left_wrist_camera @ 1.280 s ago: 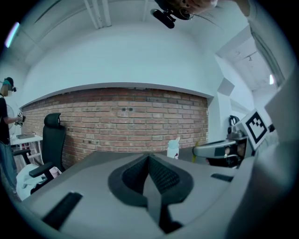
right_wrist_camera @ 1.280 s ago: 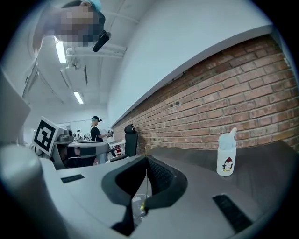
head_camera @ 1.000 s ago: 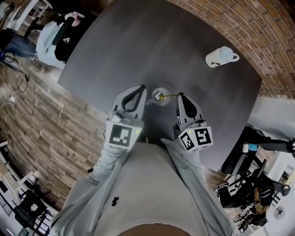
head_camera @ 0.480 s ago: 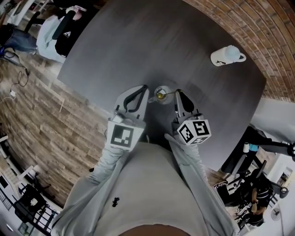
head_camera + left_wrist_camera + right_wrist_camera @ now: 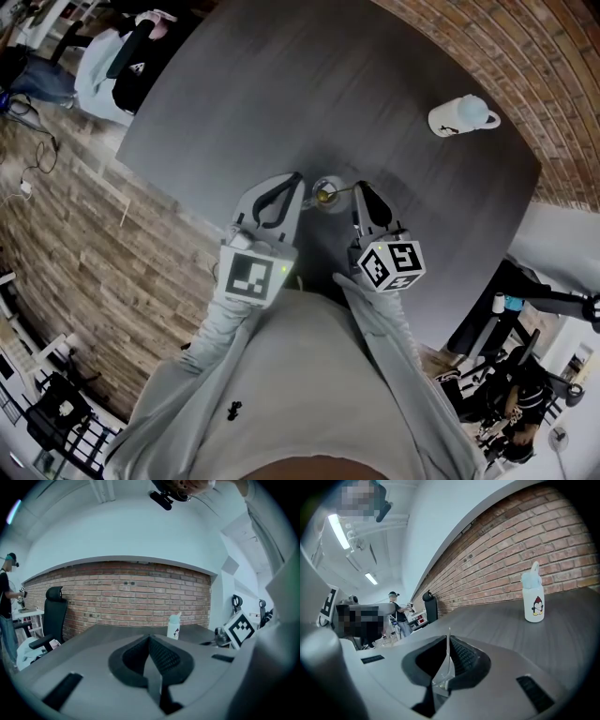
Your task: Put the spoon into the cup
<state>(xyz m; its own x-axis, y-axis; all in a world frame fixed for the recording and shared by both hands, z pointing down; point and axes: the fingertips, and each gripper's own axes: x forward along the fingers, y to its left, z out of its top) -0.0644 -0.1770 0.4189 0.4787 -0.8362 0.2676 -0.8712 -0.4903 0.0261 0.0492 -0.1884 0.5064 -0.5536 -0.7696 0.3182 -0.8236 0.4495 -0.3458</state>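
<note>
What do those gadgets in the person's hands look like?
The left gripper and right gripper are pale grey plastic shells with dark ribbed jaws, each carrying a white cube printed with black square markers. Light grey sleeves cover the arms.

On my feed, a light grey sweatshirt [image 5: 300,375] with a small black mark [image 5: 232,408] on the front, perhaps a logo, long grey sleeves [image 5: 208,333], left gripper [image 5: 296,178] and right gripper [image 5: 361,188] in pale grey shells, black ribbed pads [image 5: 165,657], a black-and-white marker cube [image 5: 251,277] on each
</note>
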